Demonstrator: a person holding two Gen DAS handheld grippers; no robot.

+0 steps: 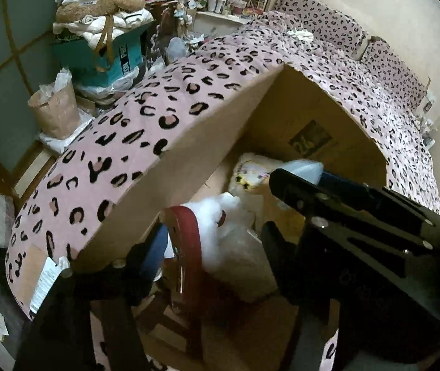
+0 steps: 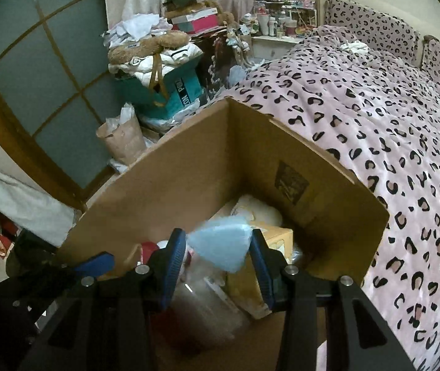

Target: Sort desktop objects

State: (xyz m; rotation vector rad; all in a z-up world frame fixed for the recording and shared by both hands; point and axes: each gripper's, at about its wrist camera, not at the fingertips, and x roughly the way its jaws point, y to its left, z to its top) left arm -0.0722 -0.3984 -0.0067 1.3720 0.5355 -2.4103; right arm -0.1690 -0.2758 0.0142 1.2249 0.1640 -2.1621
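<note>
The right gripper (image 2: 218,258) is partly closed on a pale blue piece (image 2: 220,244) (soft-looking, blurred), its pads pressing both sides, low inside the cardboard box (image 2: 189,167). The left gripper (image 1: 217,216) stands wide over the same box, jaws well apart around a red-and-white item (image 1: 189,235) without pressing it. Box walls rise close on every side; beyond lies the leopard-print bed (image 2: 374,123).
</note>
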